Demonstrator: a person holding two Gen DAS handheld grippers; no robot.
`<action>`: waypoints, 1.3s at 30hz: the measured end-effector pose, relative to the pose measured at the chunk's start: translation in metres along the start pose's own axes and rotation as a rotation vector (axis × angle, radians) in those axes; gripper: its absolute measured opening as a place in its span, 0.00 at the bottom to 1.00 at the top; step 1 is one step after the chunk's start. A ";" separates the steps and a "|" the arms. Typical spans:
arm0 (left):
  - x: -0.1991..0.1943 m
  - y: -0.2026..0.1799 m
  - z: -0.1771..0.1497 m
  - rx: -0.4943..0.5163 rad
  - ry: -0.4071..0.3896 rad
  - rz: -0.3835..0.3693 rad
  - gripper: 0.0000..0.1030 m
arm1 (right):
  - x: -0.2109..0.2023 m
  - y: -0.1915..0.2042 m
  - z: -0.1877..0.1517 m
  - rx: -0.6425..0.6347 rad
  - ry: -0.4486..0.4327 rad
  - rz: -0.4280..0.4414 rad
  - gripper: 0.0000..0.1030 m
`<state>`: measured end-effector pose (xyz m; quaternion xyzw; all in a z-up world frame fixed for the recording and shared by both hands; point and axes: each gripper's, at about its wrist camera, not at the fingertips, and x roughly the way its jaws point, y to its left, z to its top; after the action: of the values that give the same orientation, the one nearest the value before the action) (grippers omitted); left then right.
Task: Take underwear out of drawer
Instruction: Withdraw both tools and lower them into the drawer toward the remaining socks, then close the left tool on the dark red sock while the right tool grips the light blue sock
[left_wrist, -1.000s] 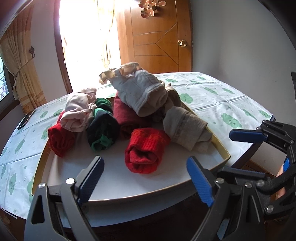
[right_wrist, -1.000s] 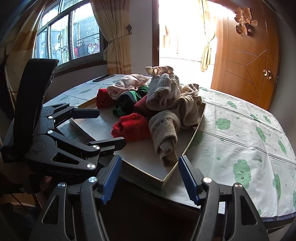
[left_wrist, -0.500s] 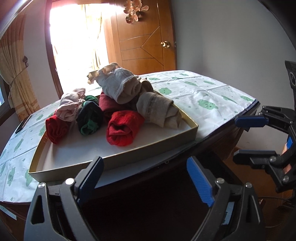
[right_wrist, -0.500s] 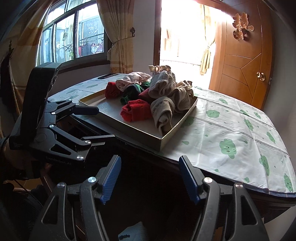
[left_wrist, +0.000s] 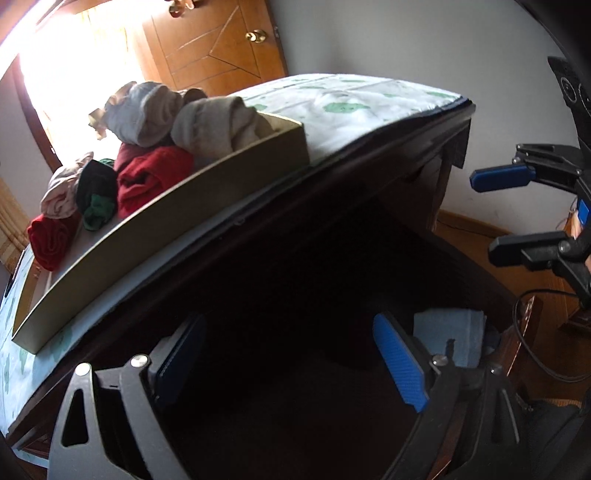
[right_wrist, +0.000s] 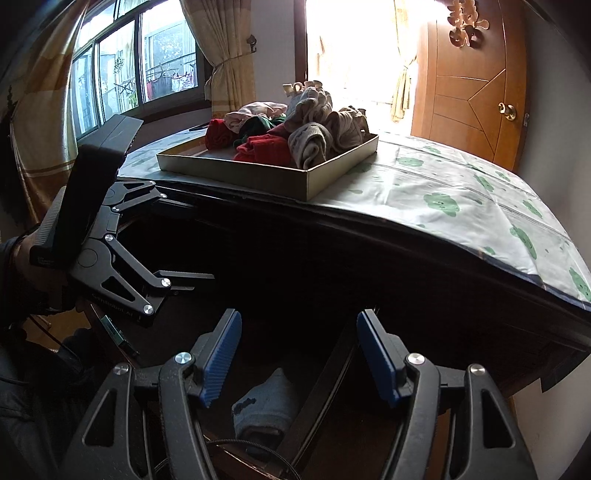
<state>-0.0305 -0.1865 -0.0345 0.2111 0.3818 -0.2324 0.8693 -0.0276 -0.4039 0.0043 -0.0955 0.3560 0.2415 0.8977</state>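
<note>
Right view shows a grey-blue rolled garment (right_wrist: 266, 406) in the dark drawer (right_wrist: 332, 373) below the open right hand-held gripper (right_wrist: 297, 360); left view shows the left hand-held gripper (left_wrist: 291, 363), also open, w/ nothing between its pads.

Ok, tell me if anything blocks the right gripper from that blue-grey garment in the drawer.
Nothing visible does. The right gripper is open and empty, and the folded blue-grey garment lies just below and ahead of it in the open drawer, uncovered. The left gripper is off to the side, apart from it.
</note>
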 end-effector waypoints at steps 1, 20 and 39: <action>0.004 -0.005 -0.001 0.025 0.017 -0.008 0.90 | 0.000 -0.001 -0.004 0.012 0.002 0.002 0.65; 0.077 -0.049 0.009 0.206 0.274 -0.157 0.66 | 0.000 -0.021 -0.039 0.089 0.002 0.025 0.65; 0.075 -0.031 0.004 0.137 0.278 -0.193 0.21 | 0.014 0.005 -0.034 -0.047 0.084 0.057 0.65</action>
<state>-0.0009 -0.2319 -0.0948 0.2624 0.5000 -0.3089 0.7654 -0.0413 -0.4062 -0.0298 -0.1165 0.3900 0.2710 0.8723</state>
